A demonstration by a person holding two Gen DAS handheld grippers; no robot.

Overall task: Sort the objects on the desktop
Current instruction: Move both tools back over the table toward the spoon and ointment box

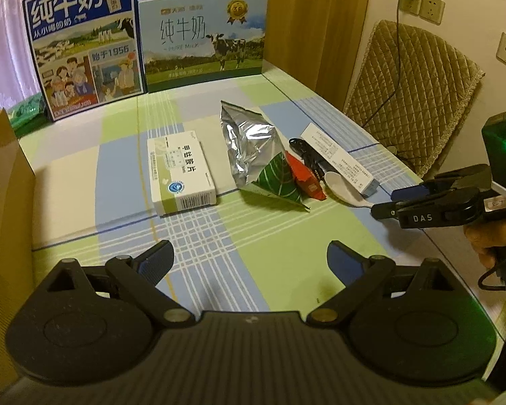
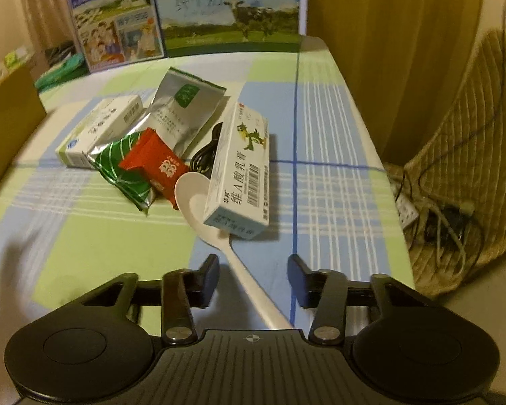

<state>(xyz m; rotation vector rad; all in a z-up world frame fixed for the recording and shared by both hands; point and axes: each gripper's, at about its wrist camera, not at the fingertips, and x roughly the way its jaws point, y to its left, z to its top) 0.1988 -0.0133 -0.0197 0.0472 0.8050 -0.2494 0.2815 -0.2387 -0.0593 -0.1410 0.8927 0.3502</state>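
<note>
White plastic spoon [image 2: 199, 199] lies mid-frame in the right wrist view, its handle running down between the spread fingers of the right hand-held gripper [image 2: 253, 278]. Touching its bowl are a red packet [image 2: 155, 165] and a long box [image 2: 241, 172]. Left hand-held gripper [image 1: 249, 263] hangs apart over the checked bench [image 1: 280, 256].

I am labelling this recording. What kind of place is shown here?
Probably a room at home: a table with a checked cloth, milk cartons by the curtain, and a padded chair under wall sockets.
</note>
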